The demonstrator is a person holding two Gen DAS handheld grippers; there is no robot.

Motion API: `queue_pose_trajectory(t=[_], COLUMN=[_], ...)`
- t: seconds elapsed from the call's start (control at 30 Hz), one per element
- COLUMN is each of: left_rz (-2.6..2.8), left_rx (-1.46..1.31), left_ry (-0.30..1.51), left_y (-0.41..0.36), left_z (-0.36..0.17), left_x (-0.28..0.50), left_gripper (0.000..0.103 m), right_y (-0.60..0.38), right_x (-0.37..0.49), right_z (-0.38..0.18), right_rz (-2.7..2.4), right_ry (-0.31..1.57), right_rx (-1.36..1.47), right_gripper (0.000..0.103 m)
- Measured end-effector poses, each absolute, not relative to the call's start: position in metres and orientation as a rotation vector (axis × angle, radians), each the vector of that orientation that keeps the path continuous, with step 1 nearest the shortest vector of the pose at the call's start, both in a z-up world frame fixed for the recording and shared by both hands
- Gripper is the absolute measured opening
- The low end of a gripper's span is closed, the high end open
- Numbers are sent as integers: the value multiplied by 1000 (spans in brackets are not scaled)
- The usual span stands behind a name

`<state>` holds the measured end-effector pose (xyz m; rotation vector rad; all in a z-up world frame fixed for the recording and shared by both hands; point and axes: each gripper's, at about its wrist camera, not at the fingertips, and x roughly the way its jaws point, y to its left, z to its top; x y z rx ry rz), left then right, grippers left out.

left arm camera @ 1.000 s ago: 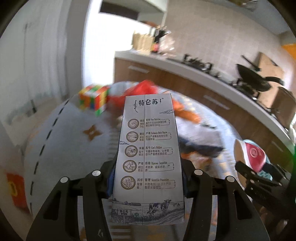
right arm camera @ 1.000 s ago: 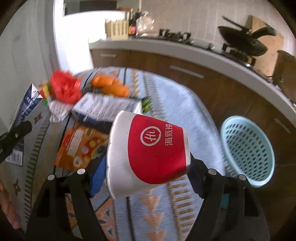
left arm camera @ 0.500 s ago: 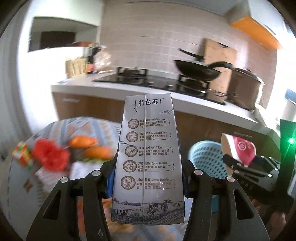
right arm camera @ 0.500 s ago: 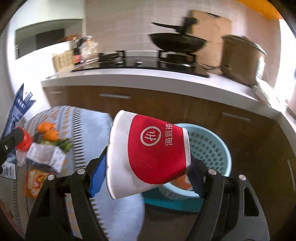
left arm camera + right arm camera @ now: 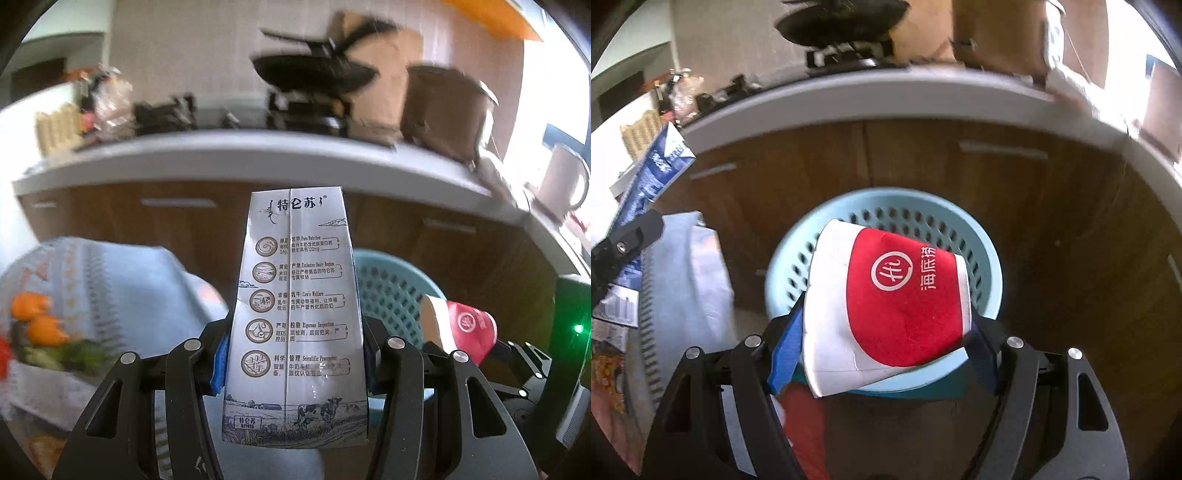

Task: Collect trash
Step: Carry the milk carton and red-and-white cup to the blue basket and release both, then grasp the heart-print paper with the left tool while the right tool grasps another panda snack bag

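We are in a kitchen, with a wooden-fronted counter [image 5: 258, 155] carrying a stove and a dark pan behind, and a cloth-covered table [image 5: 110, 273] to the left with leftover scraps on it. On the floor below the cupboards stands a pale blue basket [image 5: 990, 266]. Our right gripper [image 5: 886, 354] has its jaws clamped on a crushed red and white paper cup [image 5: 886, 306], held directly over the basket's mouth. Our left gripper [image 5: 295, 373] has its jaws clamped on a flattened milk carton [image 5: 295, 317], with the basket rim just behind it. To drop cleanly, we should centre each piece over the opening before letting go, carton edge pointing in. Both grippers tilt downward, side by side.
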<state>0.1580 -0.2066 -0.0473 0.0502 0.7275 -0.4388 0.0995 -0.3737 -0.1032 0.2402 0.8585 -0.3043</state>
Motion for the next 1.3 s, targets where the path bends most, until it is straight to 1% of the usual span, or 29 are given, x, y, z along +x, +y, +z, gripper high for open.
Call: queue_pose_trajectory(t=[0.23,0.43,0.5,0.57,0.63,0.83,0.97,1.07,1.3], left_rz=[-535,-572,-573,-571,-569,-556,-547,-537,-515], left_rx=[47,67,73,68,63,40,20,6,-31], left_ry=[888,966,970,967,963,947,935,921,873], left_y=[-246,-266,-268,-266,-264,-251,-239,-228,-199], left_z=[-98,-120,-123,-123,-121,-113,-108,-103,-83], left_x=[184,193,192,192,191,191,188,185,172], left_gripper=[50,51,57,64,68,69,69,69,69], right_y=[-400,-414,-416,-418,-420,-419,-416,-412,-383], right_x=[108,111,111,111,111,111,110,109,104], right_z=[-137,-155,-157,-158,-159,-153,-146,-141,-117], right_rz=[-346,-367,-372,-375,-374,-373,-361,-356,-312], right_ry=[936,970,972,977,978,966,948,937,881], right_rx=[275,290,287,294,302,300,307,303,252], right_gripper=[72,73,73,73,73,73,76,77,77])
